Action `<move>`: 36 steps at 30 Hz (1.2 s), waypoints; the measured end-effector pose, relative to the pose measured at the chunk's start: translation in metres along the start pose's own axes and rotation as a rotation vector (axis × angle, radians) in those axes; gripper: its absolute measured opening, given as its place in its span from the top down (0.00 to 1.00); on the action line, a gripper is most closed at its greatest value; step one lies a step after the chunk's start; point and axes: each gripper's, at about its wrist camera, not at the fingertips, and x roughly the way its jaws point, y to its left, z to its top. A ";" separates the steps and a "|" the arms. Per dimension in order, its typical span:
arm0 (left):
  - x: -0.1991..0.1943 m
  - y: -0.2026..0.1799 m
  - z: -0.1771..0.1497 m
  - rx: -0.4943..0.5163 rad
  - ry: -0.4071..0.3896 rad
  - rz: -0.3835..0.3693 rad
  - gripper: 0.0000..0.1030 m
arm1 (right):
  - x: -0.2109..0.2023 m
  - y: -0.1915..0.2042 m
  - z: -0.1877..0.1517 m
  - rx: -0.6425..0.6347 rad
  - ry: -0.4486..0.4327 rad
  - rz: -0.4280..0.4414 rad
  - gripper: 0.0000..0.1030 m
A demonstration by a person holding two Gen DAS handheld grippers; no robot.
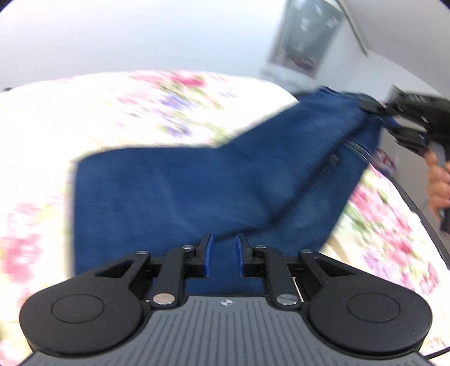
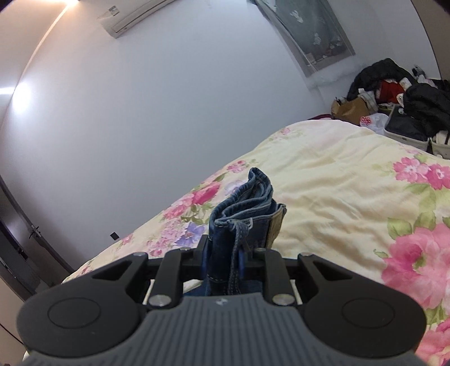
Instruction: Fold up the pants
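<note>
The blue denim pants [image 1: 197,191] hang stretched over the floral bed cover [image 1: 157,107]. My left gripper [image 1: 223,242] has its blue pads a narrow gap apart with denim between them; the view is blurred. In the left wrist view my right gripper [image 1: 377,111] pinches the far raised end of the pants, held by a hand at the right edge. In the right wrist view my right gripper [image 2: 225,253] is shut on the bunched waistband of the pants [image 2: 247,208], with its stitched seams and a tan label standing above the jaws.
The bed cover [image 2: 337,180] fills the right wrist view's right half. A pile of dark clothes and bags [image 2: 399,104] lies at the bed's far end. A framed picture [image 2: 309,31] and an air conditioner [image 2: 132,17] hang on the white wall.
</note>
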 end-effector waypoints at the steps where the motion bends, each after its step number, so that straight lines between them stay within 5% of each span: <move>1: -0.008 0.011 0.002 -0.009 -0.010 0.024 0.82 | -0.001 0.015 -0.001 -0.024 -0.004 0.014 0.86; 10: -0.068 0.113 -0.007 -0.195 -0.075 0.147 0.82 | 0.021 0.136 -0.046 -0.195 0.029 0.125 0.86; 18: -0.081 0.168 -0.028 -0.273 -0.060 0.191 0.82 | 0.084 0.217 -0.160 -0.290 0.247 0.202 0.87; 24: -0.075 0.185 -0.036 -0.297 -0.039 0.166 0.81 | 0.121 0.225 -0.240 -0.380 0.444 0.148 0.87; 36: -0.063 0.177 -0.030 -0.301 -0.032 0.055 0.55 | 0.132 0.215 -0.244 -0.380 0.607 0.184 0.66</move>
